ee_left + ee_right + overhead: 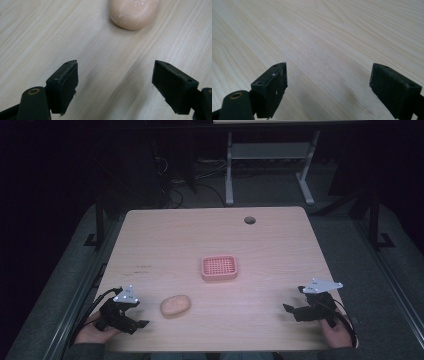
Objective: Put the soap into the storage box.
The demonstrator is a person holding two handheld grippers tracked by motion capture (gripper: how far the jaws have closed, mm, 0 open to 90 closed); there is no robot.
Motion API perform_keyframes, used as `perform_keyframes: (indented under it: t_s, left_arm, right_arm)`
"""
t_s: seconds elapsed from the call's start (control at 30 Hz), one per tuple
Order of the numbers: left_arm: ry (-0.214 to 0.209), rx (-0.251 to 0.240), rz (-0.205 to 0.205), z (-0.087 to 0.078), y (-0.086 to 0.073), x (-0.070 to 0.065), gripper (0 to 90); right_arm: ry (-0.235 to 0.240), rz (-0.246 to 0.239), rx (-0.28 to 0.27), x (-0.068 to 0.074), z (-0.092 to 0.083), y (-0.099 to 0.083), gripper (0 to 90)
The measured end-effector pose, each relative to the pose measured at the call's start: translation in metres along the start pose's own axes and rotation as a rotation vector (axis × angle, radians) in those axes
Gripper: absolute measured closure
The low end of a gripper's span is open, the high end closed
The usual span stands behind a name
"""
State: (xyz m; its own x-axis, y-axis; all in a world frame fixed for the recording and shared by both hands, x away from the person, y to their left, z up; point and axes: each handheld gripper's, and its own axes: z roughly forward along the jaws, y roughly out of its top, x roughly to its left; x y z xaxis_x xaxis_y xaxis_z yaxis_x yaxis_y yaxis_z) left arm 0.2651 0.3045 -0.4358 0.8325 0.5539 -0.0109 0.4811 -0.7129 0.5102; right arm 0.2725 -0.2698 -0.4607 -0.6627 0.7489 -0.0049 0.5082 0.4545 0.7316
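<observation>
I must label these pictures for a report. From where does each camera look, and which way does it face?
High view: above the person's side, facing forward and down on the light wooden table; hands and both tongs enter from the bottom.
Left gripper view: rides the left tongs, looking along open jaws at the table.
Right gripper view: rides the right tongs, facing bare wood.
Shared: the peach oval soap bar shows in the high and left gripper views.

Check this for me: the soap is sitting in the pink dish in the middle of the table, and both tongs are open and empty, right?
Not quite. The soap lies on the bare table, apart from the pink dish and nearer the left tongs, as the high view shows. The dish is empty. Both tongs, left and right, are indeed open and empty.
</observation>
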Motion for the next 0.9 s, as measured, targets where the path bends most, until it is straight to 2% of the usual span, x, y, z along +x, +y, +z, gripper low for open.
perform_keyframes:
  t_s: [0.2,0.4,0.47,0.7,0.9]
  left_arm:
    - [-0.002,-0.010,0.014,-0.001,0.005,-0.004,20.9]
    - [-0.006,0.003,0.045,0.005,0.014,-0.008,20.9]
    - [-0.002,0.006,0.068,0.006,0.019,-0.010,20.9]
    - [-0.004,0.013,0.067,0.009,0.023,-0.011,21.1]
    - [0.000,0.010,0.085,0.010,0.026,-0.012,21.1]
  right_arm:
    - [0.001,0.001,0.001,0.001,-0.001,0.000,14.1]
    - [-0.003,-0.003,0.002,0.001,-0.001,0.000,14.1]
    - [-0.003,-0.005,0.000,0.001,-0.001,0.001,14.1]
    - [0.000,-0.008,-0.001,0.001,-0.001,0.001,14.1]
    - [0.001,-0.010,0.000,0.002,-0.001,0.002,14.2]
